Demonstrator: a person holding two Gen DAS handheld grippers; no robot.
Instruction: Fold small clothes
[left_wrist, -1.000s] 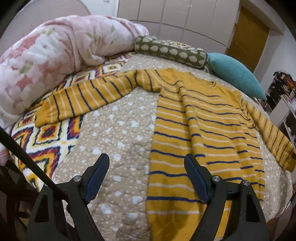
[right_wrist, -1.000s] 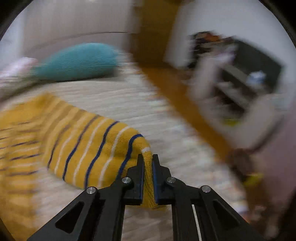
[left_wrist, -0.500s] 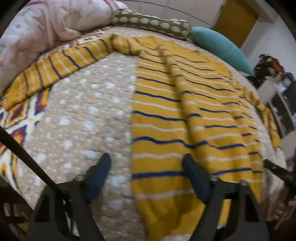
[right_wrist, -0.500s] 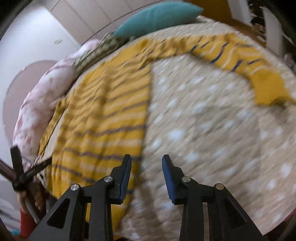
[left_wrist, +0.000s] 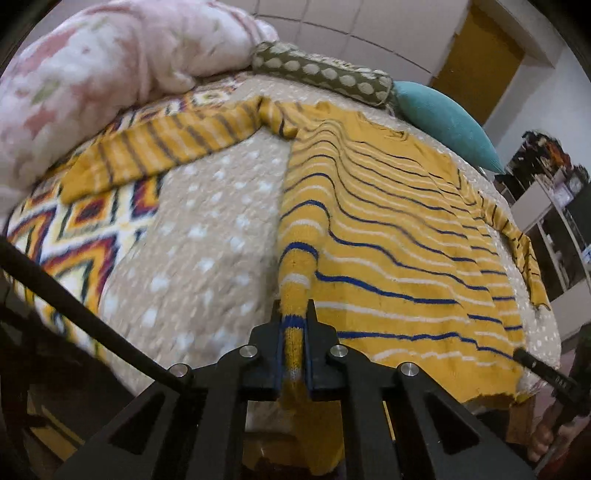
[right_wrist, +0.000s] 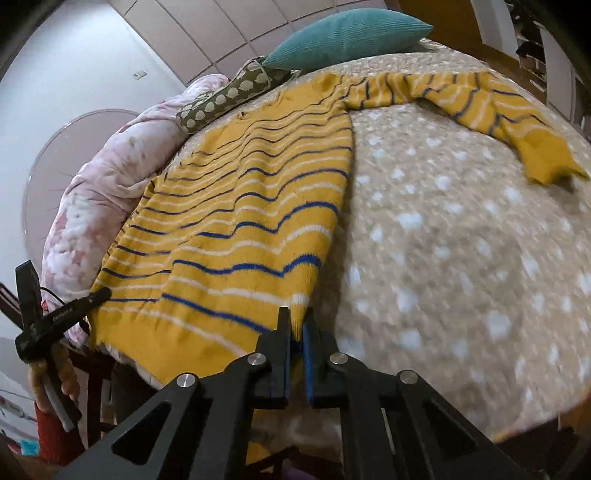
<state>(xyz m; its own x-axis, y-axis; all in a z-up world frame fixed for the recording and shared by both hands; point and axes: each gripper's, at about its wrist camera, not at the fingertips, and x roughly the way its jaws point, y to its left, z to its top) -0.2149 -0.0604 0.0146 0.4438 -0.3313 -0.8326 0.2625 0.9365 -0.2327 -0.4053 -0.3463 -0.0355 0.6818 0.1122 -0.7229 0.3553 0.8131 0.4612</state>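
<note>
A yellow sweater (left_wrist: 399, 229) with blue and white stripes lies flat on the bed, both sleeves spread out; it also shows in the right wrist view (right_wrist: 236, 221). My left gripper (left_wrist: 293, 314) is shut on the sweater's bottom left hem corner, and the cloth rises in a ridge into the jaws. My right gripper (right_wrist: 297, 325) is shut on the bottom right hem corner. The left sleeve (left_wrist: 159, 155) reaches over the patterned blanket. The right sleeve (right_wrist: 491, 107) lies out to the right.
The bed has a beige dotted cover (right_wrist: 443, 240) and a zigzag patterned blanket (left_wrist: 74, 229). A pink floral duvet (left_wrist: 92, 74), a dotted olive bolster (left_wrist: 325, 74) and a teal pillow (left_wrist: 443, 122) lie at the head. Shelves (left_wrist: 554, 206) stand to the right.
Both grippers were open half a second ago and have closed on the sweater's bottom hem corners. One second ago the right gripper held the right sleeve cuff and has let it go.
</note>
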